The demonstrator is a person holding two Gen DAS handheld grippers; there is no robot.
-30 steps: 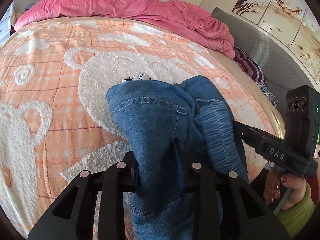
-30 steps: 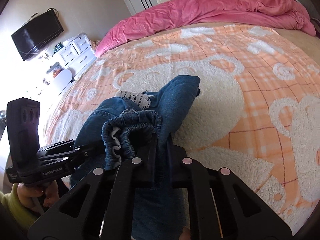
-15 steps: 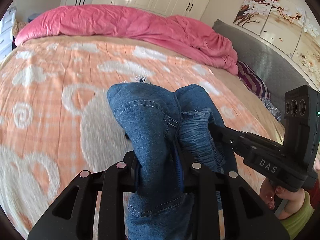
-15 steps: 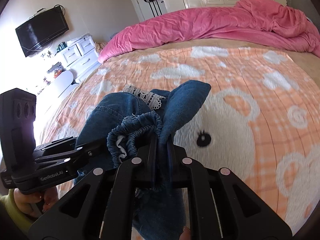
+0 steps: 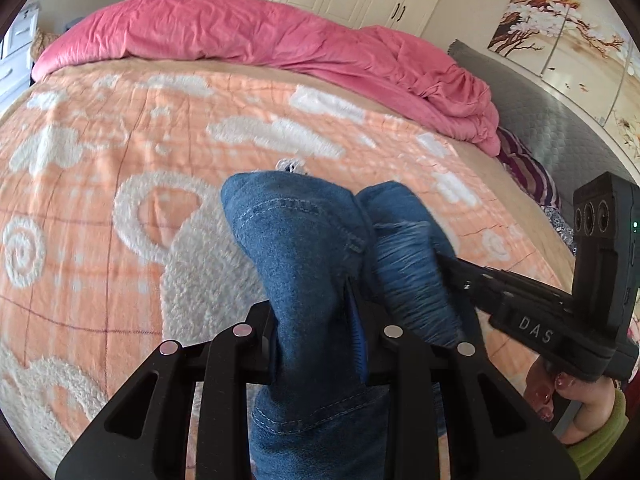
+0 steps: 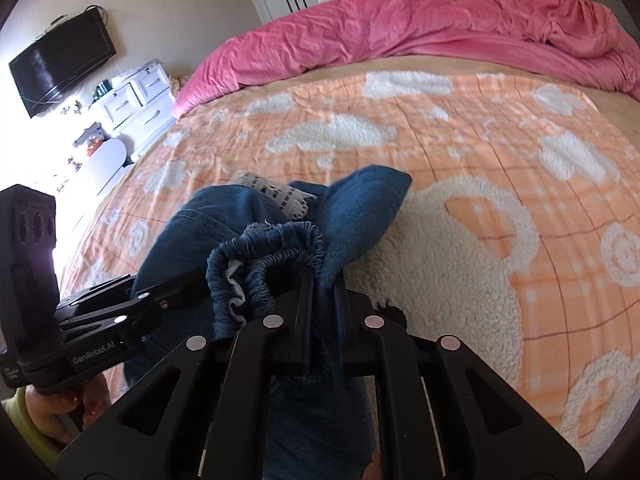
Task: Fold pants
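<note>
Both sets of black fingers are clamped on the bunched blue denim pants (image 5: 304, 264). Left gripper (image 5: 316, 344) has a thick wad of denim pinched between its part-closed jaws, fabric spilling out above and below. Right gripper (image 6: 322, 332) is squeezed nearly flat on a thin fold just right of the elastic waistband (image 6: 264, 256). Pants hang over the near part of the orange fleece blanket (image 6: 500, 184).

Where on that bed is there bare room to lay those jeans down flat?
Most of the orange bear blanket lies bare, from the held jeans up to the pink duvet bunched along the far edge. The widest bare stretch is the middle. It is crowded only near the cameras, where both grippers (left, right) clamp the denim close together.
</note>
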